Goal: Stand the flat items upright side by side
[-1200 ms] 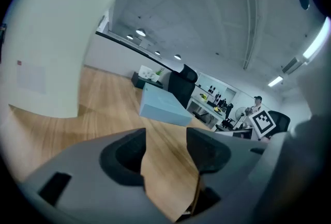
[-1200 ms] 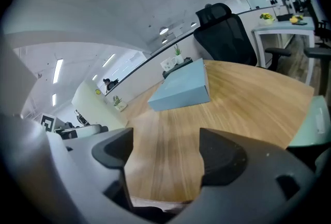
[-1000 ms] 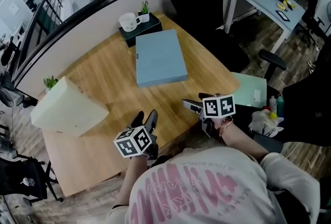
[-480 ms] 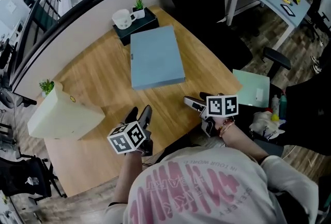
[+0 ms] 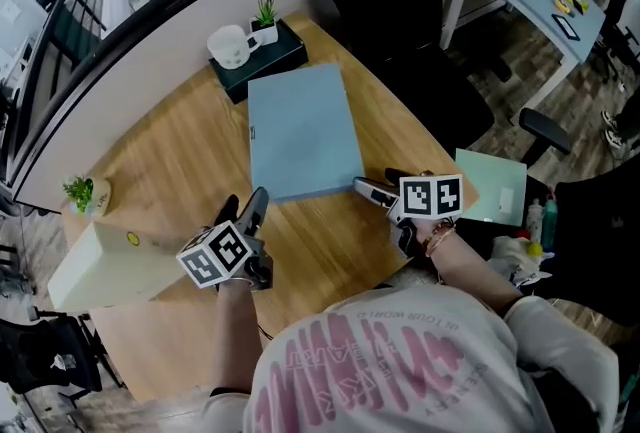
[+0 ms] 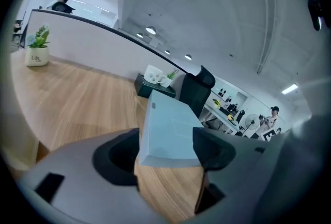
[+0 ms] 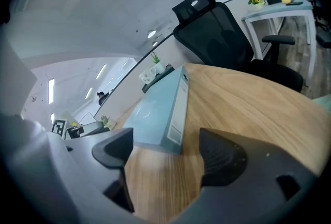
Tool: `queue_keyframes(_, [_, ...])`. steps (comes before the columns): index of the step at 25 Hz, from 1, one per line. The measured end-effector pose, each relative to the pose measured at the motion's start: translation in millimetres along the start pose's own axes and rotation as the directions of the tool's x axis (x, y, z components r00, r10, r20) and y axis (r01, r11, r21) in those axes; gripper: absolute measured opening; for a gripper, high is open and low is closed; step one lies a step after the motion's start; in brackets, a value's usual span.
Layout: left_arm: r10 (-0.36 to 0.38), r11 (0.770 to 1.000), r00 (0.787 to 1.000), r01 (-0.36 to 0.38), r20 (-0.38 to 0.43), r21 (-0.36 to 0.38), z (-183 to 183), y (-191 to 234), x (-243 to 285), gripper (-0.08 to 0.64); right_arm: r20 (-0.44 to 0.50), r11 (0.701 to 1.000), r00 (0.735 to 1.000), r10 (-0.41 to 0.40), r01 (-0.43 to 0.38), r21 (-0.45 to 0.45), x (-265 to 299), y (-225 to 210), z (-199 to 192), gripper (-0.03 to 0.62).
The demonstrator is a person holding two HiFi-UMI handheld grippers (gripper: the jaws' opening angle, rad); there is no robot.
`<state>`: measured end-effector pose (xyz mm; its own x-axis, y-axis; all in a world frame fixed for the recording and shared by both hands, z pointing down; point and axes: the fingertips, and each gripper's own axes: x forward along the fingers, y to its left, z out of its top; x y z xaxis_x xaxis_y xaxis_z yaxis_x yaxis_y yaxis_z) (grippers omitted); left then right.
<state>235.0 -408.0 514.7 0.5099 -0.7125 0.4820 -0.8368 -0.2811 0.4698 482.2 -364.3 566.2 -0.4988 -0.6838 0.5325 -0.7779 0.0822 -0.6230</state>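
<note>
A flat blue box (image 5: pixel 300 131) lies just ahead of both claws. The left gripper (image 5: pixel 247 209), jaws just opening, and the right gripper (image 5: pixel 378 183) gape wide, nothing between them.

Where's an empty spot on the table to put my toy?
Biggest bare wood: between the blue box and the cream box, up to the wall. A narrower strip runs right of the blue box. The back corner is crowded with tray, mug and plant.
</note>
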Motion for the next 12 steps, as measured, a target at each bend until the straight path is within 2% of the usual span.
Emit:
queue_keyframes(3, [-0.007, 1.000, 0.999, 0.008, -0.034, 0.026, 8, 12, 26, 0.344, -0.013, 1.000, 1.000, -0.001, 0.001, -0.006, 19, -7, 17, 0.405])
queue_keyframes(9, [0.004, 1.000, 0.999, -0.004, -0.053, 0.008, 21, 30, 77, 0.344, -0.042, 1.000, 0.999, -0.008, 0.008, -0.001, 55, -23, 41, 0.405])
queue_keyframes(12, [0.008, 1.000, 0.997, -0.006, -0.071, 0.031, 33, 39, 101, 0.348, -0.055, 1.000, 0.998, 0.008, -0.008, -0.002, 74, -26, 53, 0.405])
